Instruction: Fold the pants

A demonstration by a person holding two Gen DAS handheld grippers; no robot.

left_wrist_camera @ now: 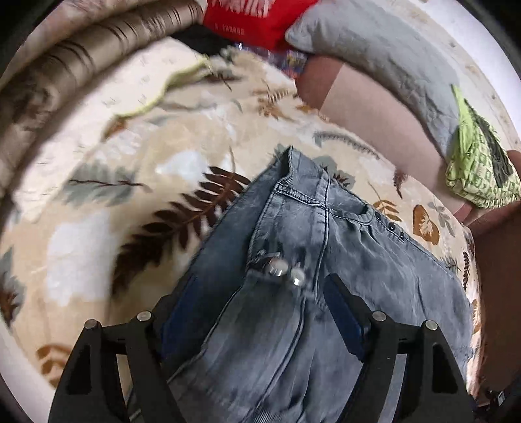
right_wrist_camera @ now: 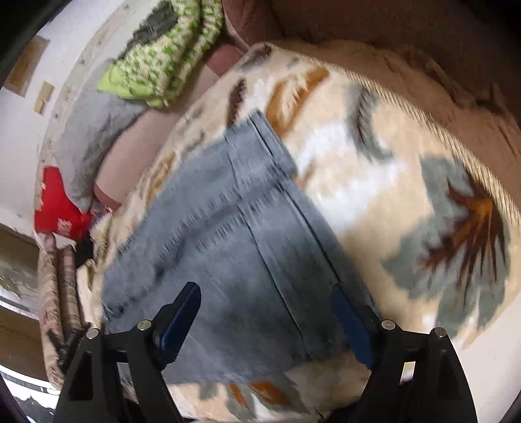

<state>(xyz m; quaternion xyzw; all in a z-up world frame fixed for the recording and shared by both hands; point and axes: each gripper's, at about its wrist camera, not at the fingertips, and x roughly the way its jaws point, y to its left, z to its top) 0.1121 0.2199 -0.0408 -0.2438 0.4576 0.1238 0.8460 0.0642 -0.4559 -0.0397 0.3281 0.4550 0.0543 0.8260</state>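
Pants: I see grey-blue jeans (left_wrist_camera: 293, 247) lying flat on the leaf-print blanket (left_wrist_camera: 107, 182) that covers the bed, filling the space ahead of and between both sets of jaws.
Left gripper (left_wrist_camera: 260, 302): my jaws stand wide apart above the waistband end; the fabric passes between them, but the blue pads do not press on it.
Metal buttons (left_wrist_camera: 286, 273): two shiny studs sit just ahead of the left jaws, near the fly seam.
Right gripper (right_wrist_camera: 267, 309): jaws spread wide over the jeans (right_wrist_camera: 221, 227), nothing clamped (the view is badly smeared, so I can't tell which end this is).
Beyond the left jaws: a grey pillow (left_wrist_camera: 384, 58), a red cushion (left_wrist_camera: 254, 19) and a green patterned bundle (left_wrist_camera: 478, 162), well apart from the jeans.
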